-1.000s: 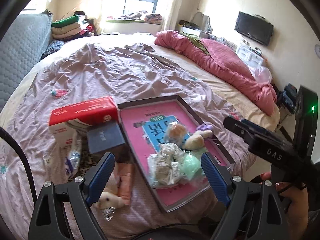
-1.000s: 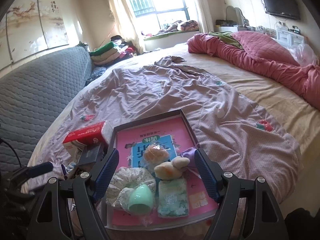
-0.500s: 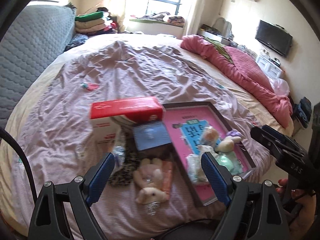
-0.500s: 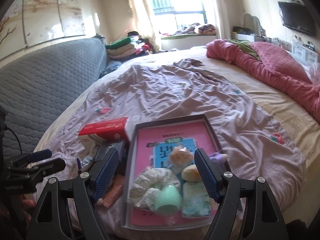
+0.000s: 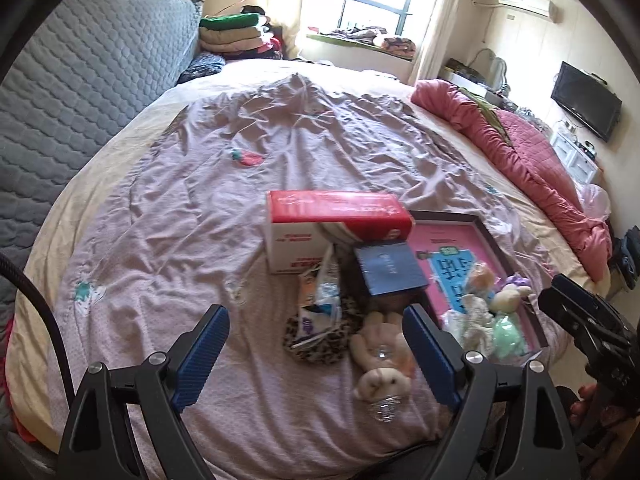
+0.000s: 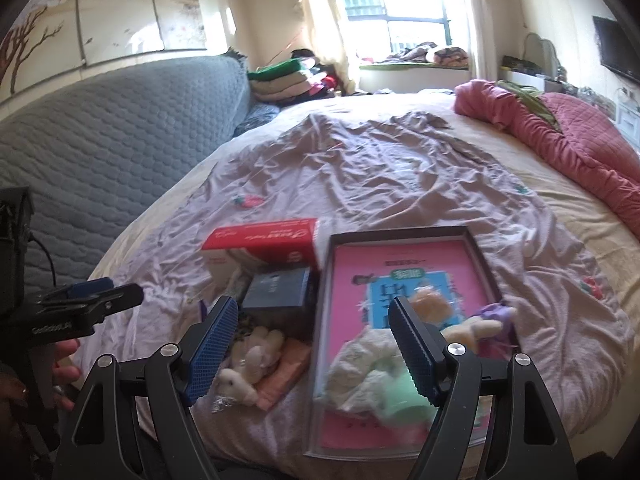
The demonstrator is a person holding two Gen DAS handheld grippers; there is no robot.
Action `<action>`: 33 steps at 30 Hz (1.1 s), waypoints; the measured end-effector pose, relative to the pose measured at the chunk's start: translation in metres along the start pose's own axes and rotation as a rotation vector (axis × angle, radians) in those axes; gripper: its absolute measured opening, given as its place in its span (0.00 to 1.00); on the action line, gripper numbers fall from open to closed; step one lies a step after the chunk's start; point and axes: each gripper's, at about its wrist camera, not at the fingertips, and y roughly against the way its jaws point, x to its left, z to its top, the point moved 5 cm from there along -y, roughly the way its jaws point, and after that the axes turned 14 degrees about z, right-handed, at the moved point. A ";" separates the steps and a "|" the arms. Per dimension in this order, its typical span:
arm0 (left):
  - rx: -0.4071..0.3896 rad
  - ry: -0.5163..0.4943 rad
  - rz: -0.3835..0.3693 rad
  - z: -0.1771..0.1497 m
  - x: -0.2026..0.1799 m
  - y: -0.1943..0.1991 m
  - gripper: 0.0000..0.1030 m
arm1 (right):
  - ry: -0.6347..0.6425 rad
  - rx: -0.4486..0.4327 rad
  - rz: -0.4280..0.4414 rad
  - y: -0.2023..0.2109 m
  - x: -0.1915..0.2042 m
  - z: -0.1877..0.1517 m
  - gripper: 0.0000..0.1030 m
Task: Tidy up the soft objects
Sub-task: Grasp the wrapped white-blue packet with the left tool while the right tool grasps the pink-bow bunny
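Note:
A beige plush rabbit [image 5: 380, 364] lies on the bed just left of a dark-rimmed pink tray [image 5: 486, 236]; it also shows in the right wrist view [image 6: 248, 364], on a pink packet [image 6: 286, 372]. The tray [image 6: 404, 234] holds a white scrunchie [image 6: 368, 364], a mint green egg-shaped sponge [image 6: 404, 398], a cream plush [image 6: 476, 326] and a bun-like toy [image 6: 430, 304]. A leopard-print soft item [image 5: 320, 336] lies beside the rabbit. My left gripper [image 5: 316, 360] is open and empty, above the bed near the rabbit. My right gripper [image 6: 314, 348] is open and empty, over the tray's left rim.
A red and white tissue box [image 5: 336, 228] and a dark blue box [image 5: 390, 270] lie behind the rabbit. A plastic-wrapped packet [image 5: 320, 292] lies by the boxes. A pink quilt [image 5: 540, 160] lies at the bed's right. A grey padded headboard [image 6: 100, 132] runs along the left.
Both grippers have swung left. The tray has shifted right in both views, and the rabbit and leopard-print item now sit between the left fingers. Both grippers stayed open.

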 end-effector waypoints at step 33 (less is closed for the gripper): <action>0.180 0.015 -0.074 -0.014 -0.007 -0.108 0.85 | 0.038 0.324 0.012 -0.131 0.044 -0.080 0.77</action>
